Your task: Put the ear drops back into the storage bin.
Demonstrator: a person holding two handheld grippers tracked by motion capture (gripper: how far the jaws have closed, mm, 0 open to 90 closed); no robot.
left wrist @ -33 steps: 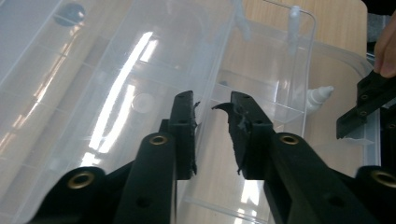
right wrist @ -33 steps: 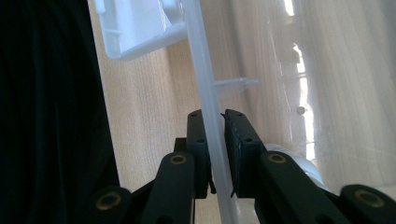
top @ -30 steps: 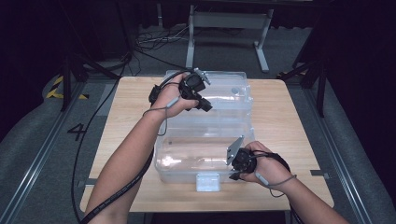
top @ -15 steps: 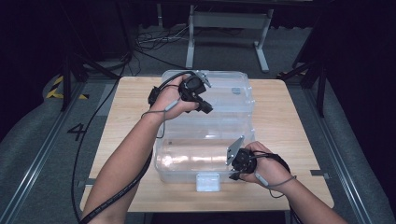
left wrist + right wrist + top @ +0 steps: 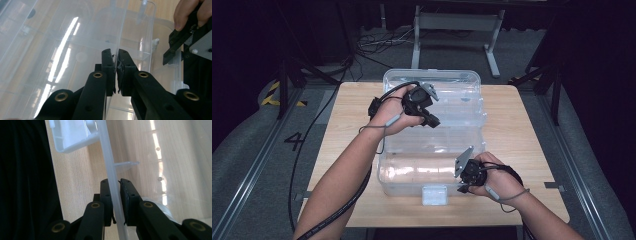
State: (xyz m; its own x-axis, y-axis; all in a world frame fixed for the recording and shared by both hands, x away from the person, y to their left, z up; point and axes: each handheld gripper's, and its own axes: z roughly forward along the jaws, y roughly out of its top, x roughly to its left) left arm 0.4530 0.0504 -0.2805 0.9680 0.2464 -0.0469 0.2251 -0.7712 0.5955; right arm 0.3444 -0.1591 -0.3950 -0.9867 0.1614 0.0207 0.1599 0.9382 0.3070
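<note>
Two tongs grip one clear plastic storage box (image 5: 432, 145) that sits in the middle of the wooden surface (image 5: 522, 130), its far end reaching the far edge. The left tongs (image 5: 432, 121) hang over the box near its far half. In the left gripper view the left tongs' jaws have just been closing, and they now stand clenched on a thin transparent edge (image 5: 120, 37) of the box's lid, which runs up between the two black pads. The right tongs (image 5: 460, 189) sit at the near right corner of the box, beside the white latch (image 5: 434, 195) on its near wall. In the right gripper view the right tongs pinch the milky rim (image 5: 110, 170) of the box between their pads, with the latch (image 5: 72, 135) showing above and to the left. Both hands (image 5: 393, 114) are wrapped around the gripper bodies, and a black cable (image 5: 337, 212) trails along the left forearm. Light streaks glare on the lid.
</note>
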